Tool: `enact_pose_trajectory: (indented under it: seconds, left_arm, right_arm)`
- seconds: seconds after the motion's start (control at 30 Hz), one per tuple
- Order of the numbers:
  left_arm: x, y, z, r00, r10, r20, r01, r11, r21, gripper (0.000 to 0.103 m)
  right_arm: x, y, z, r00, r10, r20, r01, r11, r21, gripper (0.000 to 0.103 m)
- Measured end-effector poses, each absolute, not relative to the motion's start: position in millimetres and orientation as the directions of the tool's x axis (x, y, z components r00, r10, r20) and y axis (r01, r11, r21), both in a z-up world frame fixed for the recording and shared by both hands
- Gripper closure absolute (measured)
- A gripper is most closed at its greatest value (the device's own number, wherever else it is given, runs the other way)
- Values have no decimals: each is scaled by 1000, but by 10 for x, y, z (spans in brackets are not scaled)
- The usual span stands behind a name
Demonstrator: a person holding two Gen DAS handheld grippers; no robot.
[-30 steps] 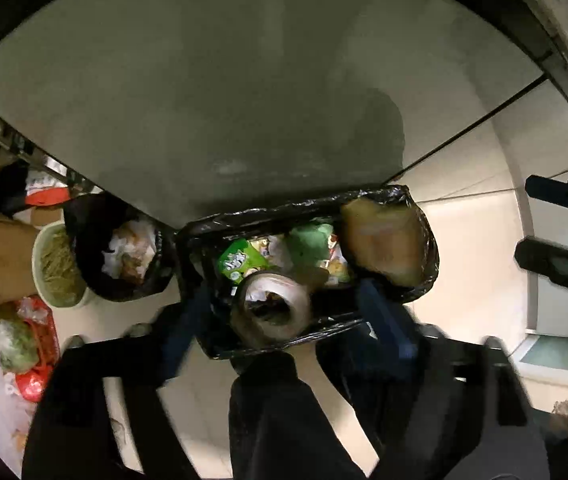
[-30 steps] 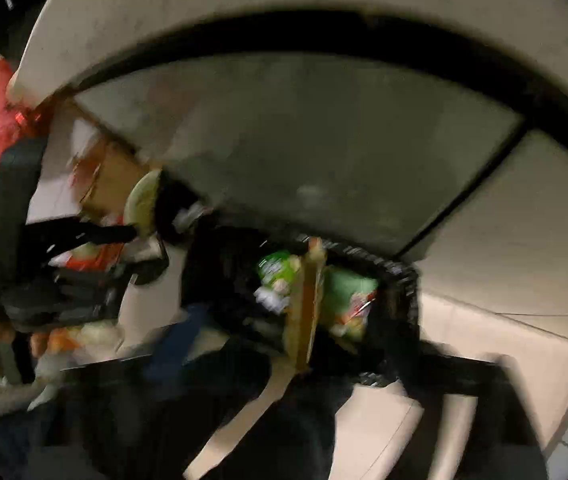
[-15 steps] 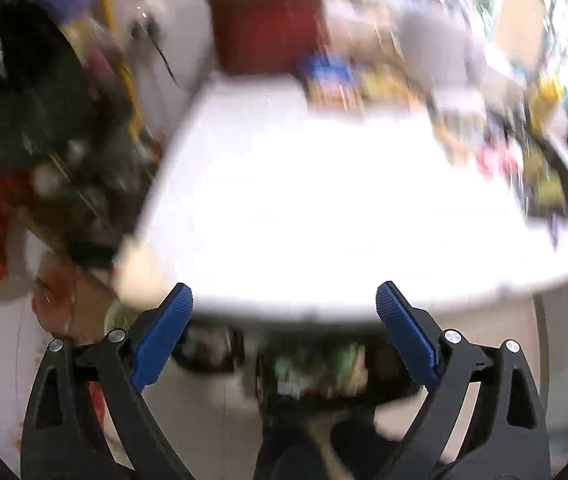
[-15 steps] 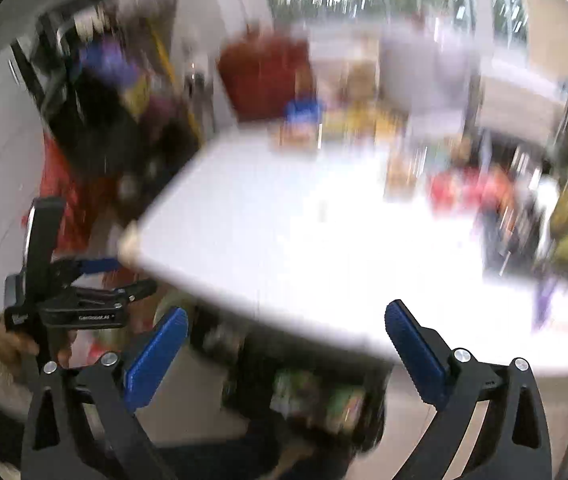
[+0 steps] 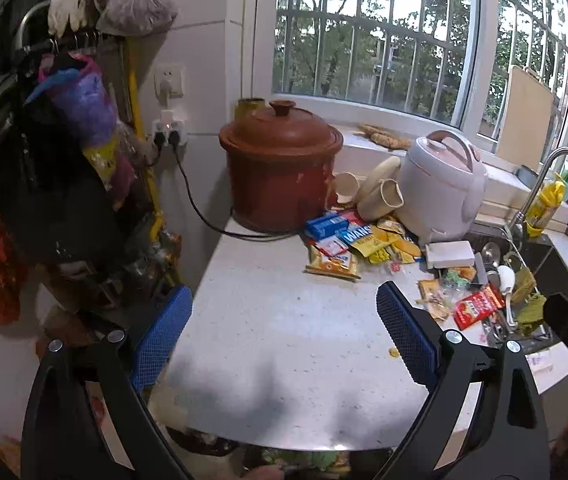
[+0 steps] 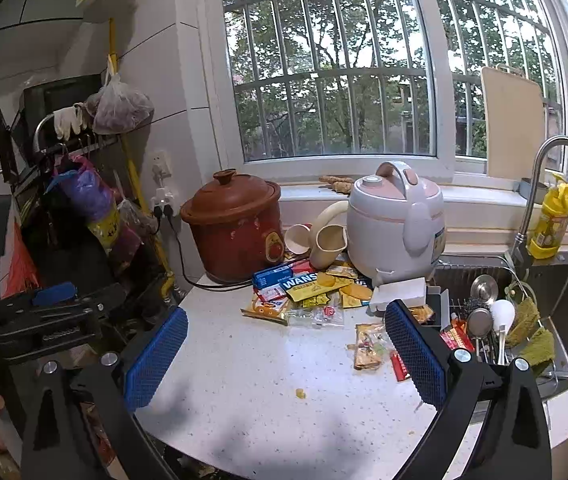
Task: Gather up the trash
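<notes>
A pile of snack wrappers lies on the white counter in front of the red clay pot and the rice cooker; it also shows in the right wrist view. More loose wrappers and a red packet lie nearer the sink. My left gripper is open and empty above the counter's front part. My right gripper is open and empty, to the right of the left one. A small yellow crumb lies between the right fingers.
A red clay pot with a black cord and a white rice cooker stand at the back with beige cups. A sink full of utensils is at right. A rack with hanging bags stands at left.
Both grippers have swung up from the black-lined trash bin under the counter to face the countertop. Both are now open and empty.
</notes>
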State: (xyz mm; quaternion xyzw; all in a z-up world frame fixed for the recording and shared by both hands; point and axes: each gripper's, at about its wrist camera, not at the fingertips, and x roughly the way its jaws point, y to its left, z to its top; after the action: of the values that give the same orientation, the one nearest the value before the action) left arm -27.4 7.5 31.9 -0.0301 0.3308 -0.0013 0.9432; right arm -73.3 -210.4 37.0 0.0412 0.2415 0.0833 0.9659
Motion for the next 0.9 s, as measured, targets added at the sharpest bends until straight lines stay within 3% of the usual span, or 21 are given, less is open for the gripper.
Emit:
enact_pose_trajectory:
  seconds: [0.9]
  left_arm:
    - [-260,9,315,786,-3,-619,-4,1000,-10,12]
  right_arm:
    - [-727,-2141,401,874,128,-469,-83,990,116,5]
